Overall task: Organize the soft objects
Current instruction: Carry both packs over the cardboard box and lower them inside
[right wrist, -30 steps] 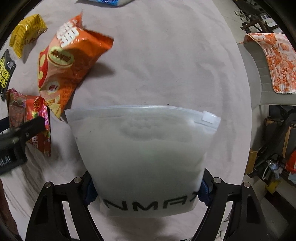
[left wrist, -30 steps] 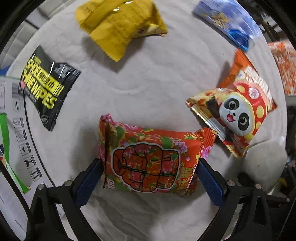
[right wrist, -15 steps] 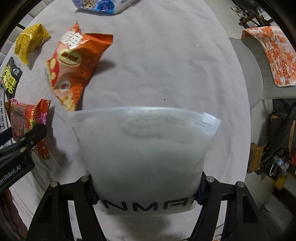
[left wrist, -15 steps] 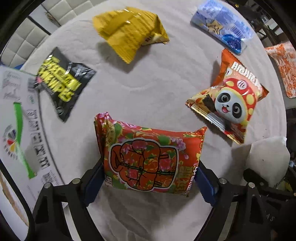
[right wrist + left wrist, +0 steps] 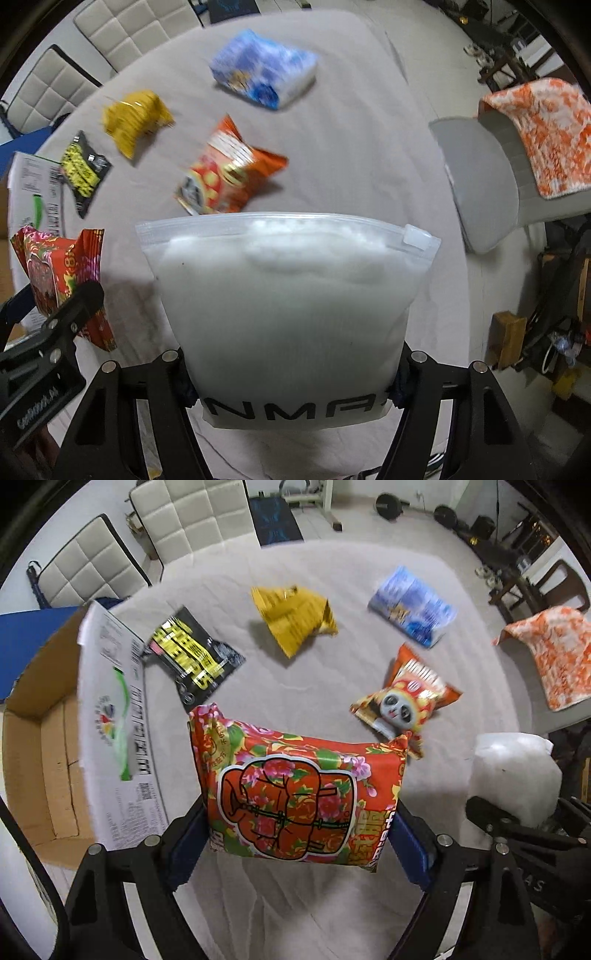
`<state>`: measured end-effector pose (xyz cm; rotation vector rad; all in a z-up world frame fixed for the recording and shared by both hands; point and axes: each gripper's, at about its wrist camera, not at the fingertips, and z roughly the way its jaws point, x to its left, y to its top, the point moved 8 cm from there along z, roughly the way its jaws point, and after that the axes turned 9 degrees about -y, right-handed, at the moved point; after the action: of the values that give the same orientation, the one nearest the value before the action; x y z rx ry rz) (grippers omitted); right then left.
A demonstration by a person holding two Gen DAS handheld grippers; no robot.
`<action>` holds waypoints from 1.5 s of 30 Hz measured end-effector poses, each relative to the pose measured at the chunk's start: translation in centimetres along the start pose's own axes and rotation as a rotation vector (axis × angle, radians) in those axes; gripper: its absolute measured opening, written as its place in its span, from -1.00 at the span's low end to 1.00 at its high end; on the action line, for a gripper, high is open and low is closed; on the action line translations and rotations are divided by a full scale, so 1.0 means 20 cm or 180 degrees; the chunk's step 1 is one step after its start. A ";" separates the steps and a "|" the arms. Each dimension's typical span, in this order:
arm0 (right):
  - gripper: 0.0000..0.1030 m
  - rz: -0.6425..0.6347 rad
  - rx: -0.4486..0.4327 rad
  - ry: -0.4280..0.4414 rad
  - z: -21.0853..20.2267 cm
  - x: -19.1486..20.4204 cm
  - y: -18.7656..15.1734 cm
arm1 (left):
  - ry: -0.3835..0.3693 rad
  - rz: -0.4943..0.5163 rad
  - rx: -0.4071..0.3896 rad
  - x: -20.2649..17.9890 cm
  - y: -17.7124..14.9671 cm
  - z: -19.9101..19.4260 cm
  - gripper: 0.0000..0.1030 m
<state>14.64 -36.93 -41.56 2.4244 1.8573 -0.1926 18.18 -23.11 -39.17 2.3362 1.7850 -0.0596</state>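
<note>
My left gripper (image 5: 295,834) is shut on a red floral packet (image 5: 295,790) and holds it above the grey cloth-covered table (image 5: 332,904). My right gripper (image 5: 291,380) is shut on a white frosted zip bag (image 5: 288,306) filled with soft white stuffing, also lifted. On the table lie a panda snack bag (image 5: 406,701), a yellow packet (image 5: 295,620), a blue tissue pack (image 5: 410,607) and a black shoe-wipes pack (image 5: 195,657). The floral packet also shows at the left of the right wrist view (image 5: 59,273), and the zip bag at the right of the left wrist view (image 5: 513,775).
An open cardboard box (image 5: 44,746) with a white printed flap (image 5: 114,731) stands at the table's left edge. White padded chairs (image 5: 192,517) stand behind the table. An orange patterned cloth (image 5: 550,653) lies over a seat on the right.
Both grippers have risen and tilted up with their loads, so the table items sit farther away. The cardboard box and the chairs have come into view.
</note>
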 end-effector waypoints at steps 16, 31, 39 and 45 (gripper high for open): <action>0.42 -0.0362 -0.0555 0.0288 -0.65 0.19 0.01 | -0.0139 -0.0248 -0.0634 0.29 0.14 -0.61 0.71; 0.42 -0.0907 -0.0632 0.0684 -1.04 1.27 0.21 | 0.0093 -0.0653 -0.0830 1.31 0.17 -0.93 0.71; 0.43 -0.1033 -0.0400 0.0625 -0.80 1.81 0.36 | -0.0065 -0.0904 -0.0583 1.71 0.23 -0.75 0.71; 0.44 -0.1069 -0.0220 0.0480 -0.58 2.03 0.42 | -0.0380 -0.1189 -0.0276 1.90 0.25 -0.51 0.72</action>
<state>33.67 1.24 -36.25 2.1206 2.2869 0.0361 32.38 13.60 -34.36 1.8724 2.0902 -0.1689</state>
